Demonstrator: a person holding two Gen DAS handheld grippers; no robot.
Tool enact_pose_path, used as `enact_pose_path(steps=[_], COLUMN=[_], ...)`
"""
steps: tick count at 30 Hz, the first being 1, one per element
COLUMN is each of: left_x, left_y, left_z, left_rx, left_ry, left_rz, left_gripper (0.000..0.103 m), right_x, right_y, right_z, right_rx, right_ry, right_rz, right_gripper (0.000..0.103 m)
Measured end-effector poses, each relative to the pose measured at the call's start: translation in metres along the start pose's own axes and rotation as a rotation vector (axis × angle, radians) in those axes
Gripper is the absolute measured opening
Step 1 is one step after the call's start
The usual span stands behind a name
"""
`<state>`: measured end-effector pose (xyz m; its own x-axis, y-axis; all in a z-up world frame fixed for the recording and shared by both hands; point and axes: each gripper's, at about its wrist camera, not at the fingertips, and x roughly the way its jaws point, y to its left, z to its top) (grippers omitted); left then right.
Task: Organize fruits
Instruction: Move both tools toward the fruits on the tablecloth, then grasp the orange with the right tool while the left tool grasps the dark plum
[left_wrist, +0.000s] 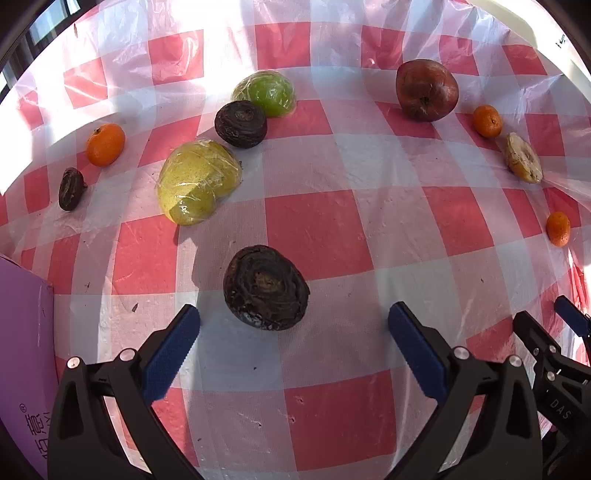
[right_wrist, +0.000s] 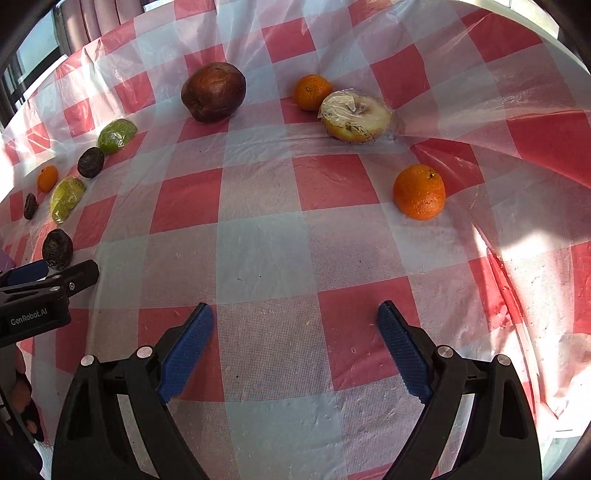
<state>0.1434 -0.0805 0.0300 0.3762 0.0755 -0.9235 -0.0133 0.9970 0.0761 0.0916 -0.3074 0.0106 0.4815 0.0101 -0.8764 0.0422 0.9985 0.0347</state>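
Fruits lie scattered on a red-and-white checked tablecloth. My left gripper is open, its jaws standing either side of a dark wrinkled fruit just ahead. Beyond lie a wrapped yellow fruit, a second dark fruit, a wrapped green fruit, an orange and a small dark fruit. My right gripper is open and empty above the cloth. Ahead of it lie an orange, a wrapped pale apple half, another orange and a dark red apple.
A purple box stands at the left edge of the left wrist view. The cloth rises in folds at the right. The left gripper shows at the left of the right wrist view.
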Motion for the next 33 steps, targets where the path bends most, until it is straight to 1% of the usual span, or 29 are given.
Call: enact_pose_path(steps=[3,5,6,8,9,10,11,12,13,14,15,16,17,18,19,20,21,22,24,26,27,28,30,32,33], left_x=[-0.004,-0.006,-0.006,-0.009,-0.011,-0.012,-0.011,-0.009,-0.010,-0.009,-0.009,-0.009,-0.010,-0.006,-0.009,-0.012,-0.014,-0.014,-0.014,-0.013,-0.011,-0.007,-0.001,0.001,0.003], left_y=[-0.003,0.003,0.004,0.005,0.006,0.006,0.001,0.002,0.002,0.004,0.006,0.008,0.009,0.010,0.013,0.019,0.025,0.029,0.033,0.031,0.028,0.023,0.020,0.021,0.022], left_z=[-0.008,-0.011,-0.017,-0.019,-0.019,-0.018,-0.014,-0.021,-0.020,-0.024,-0.027,-0.027,-0.029,-0.030,-0.031,-0.033,-0.034,-0.034,-0.032,-0.029,-0.027,-0.025,-0.021,-0.017,-0.014], left_rx=[0.001,-0.011,-0.028,-0.027,-0.021,-0.022,-0.041,-0.061,-0.062,-0.068,-0.072,-0.072,-0.080,-0.075,-0.091,-0.109,-0.125,-0.136,-0.136,-0.091,-0.063,-0.040,-0.014,-0.023,-0.029], left_ry=[-0.009,-0.013,-0.017,-0.021,-0.022,-0.022,-0.017,-0.013,-0.010,-0.007,-0.006,-0.006,-0.013,-0.010,-0.017,-0.025,-0.030,-0.026,-0.015,-0.007,-0.005,0.001,-0.011,-0.022,-0.018], left_rz=[-0.004,-0.028,-0.047,-0.045,-0.036,-0.036,-0.073,-0.103,-0.102,-0.125,-0.142,-0.141,-0.137,-0.106,-0.102,-0.102,-0.089,-0.090,-0.108,-0.110,-0.106,-0.085,-0.043,-0.045,-0.056], left_gripper=[0.102,0.102,0.102,0.102,0.102,0.102,0.102,0.102,0.102,0.102,0.101,0.099,0.097,0.091,0.082,0.075,0.057,0.051,0.048,0.051,0.058,0.067,0.076,0.078,0.076], right_x=[0.006,0.011,0.014,0.019,0.022,0.024,0.025,0.027,0.028,0.029,0.029,0.029,0.030,0.030,0.029,0.028,0.027,0.025,0.023,0.022,0.022,0.024,0.023,0.021,0.021], right_y=[-0.021,-0.033,-0.037,-0.042,-0.044,-0.046,-0.048,-0.050,-0.051,-0.052,-0.052,-0.052,-0.052,-0.051,-0.051,-0.051,-0.053,-0.051,-0.050,-0.051,-0.051,-0.049,-0.052,-0.053,-0.052], right_z=[0.011,0.020,0.025,0.035,0.040,0.045,0.050,0.054,0.058,0.061,0.064,0.066,0.069,0.069,0.068,0.067,0.065,0.062,0.060,0.060,0.061,0.064,0.065,0.063,0.063], right_rx=[0.048,0.075,0.082,0.080,0.080,0.085,0.092,0.095,0.096,0.095,0.091,0.086,0.079,0.070,0.066,0.068,0.072,0.076,0.081,0.084,0.085,0.083,0.080,0.073,0.071], right_ry=[-0.016,-0.030,-0.035,-0.042,-0.046,-0.051,-0.057,-0.061,-0.068,-0.074,-0.080,-0.083,-0.086,-0.091,-0.096,-0.100,-0.105,-0.108,-0.109,-0.104,-0.102,-0.099,-0.093,-0.085,-0.081], right_rz=[-0.020,-0.016,-0.015,-0.020,-0.026,-0.030,-0.038,-0.049,-0.053,-0.054,-0.055,-0.055,-0.051,-0.051,-0.050,-0.048,-0.044,-0.043,-0.043,-0.043,-0.041,-0.040,-0.038,-0.037,-0.035], right_gripper=[0.087,0.087,0.087,0.087,0.086,0.083,0.081,0.075,0.070,0.066,0.057,0.052,0.049,0.045,0.041,0.039,0.039,0.039,0.039,0.039,0.040,0.040,0.040,0.040,0.040])
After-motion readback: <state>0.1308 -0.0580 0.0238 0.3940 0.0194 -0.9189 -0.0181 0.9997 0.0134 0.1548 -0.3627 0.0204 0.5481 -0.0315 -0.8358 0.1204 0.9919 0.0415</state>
